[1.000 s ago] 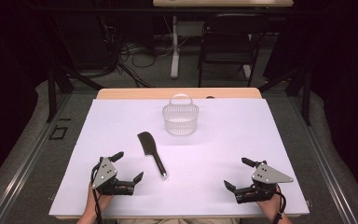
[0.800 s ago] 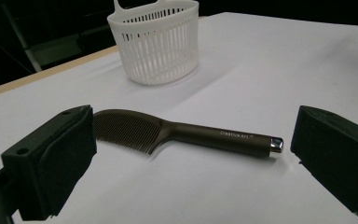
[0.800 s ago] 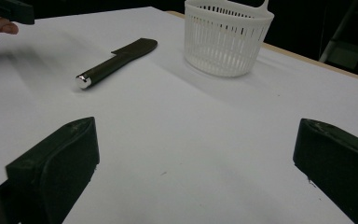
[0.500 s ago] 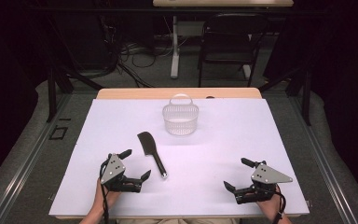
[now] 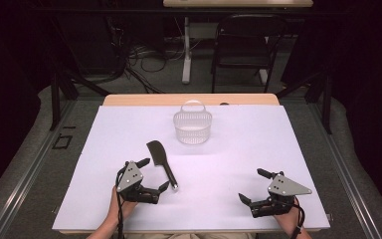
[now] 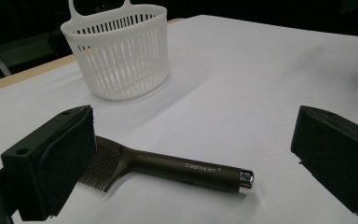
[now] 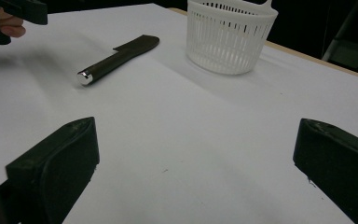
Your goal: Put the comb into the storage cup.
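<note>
The left gripper (image 5: 152, 174) has its jaws apart around the comb (image 6: 168, 165) handle, not touching it; the right gripper (image 5: 256, 185) jaws are apart too.

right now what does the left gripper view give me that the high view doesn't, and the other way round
Left gripper view alone: the comb's fine teeth and the small print on its handle, seen between that gripper's two open jaws. High view alone: the left gripper and right gripper together with the hands that hold them, the chair and cables on the floor beyond the table. Both: the dark comb lying flat on the white table, and the white slotted basket standing upright beyond it, apart from it.
</note>
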### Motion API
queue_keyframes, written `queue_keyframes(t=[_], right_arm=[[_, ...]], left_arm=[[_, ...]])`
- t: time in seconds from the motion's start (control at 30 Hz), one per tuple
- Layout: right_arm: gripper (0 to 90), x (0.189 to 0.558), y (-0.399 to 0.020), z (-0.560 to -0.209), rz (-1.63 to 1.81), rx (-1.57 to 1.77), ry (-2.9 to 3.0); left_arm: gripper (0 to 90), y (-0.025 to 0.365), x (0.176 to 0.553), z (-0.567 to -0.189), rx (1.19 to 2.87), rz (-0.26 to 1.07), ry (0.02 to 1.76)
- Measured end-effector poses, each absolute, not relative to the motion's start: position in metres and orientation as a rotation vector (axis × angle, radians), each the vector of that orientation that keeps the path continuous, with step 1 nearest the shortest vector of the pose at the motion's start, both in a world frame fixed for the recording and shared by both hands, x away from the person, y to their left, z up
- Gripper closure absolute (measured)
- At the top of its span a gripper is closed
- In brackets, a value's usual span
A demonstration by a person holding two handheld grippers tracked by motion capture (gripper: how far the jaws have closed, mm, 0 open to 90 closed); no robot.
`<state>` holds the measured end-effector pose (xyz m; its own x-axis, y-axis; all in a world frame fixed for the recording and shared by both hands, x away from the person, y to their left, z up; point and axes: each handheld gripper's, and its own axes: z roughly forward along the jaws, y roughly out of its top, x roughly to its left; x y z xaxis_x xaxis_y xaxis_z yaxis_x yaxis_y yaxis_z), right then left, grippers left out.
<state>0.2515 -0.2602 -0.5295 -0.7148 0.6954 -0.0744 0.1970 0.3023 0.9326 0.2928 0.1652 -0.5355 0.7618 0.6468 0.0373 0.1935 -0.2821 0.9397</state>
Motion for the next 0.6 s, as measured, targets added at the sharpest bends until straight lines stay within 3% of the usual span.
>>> queue_keyframes(t=[0.6], right_arm=[[0.0, 0.253, -0.262, -0.53, 1.395, 0.801, 2.099]], left_arm=[[0.2, 0.15, 0.303, -0.534, 1.871, 0.465, 0.649]])
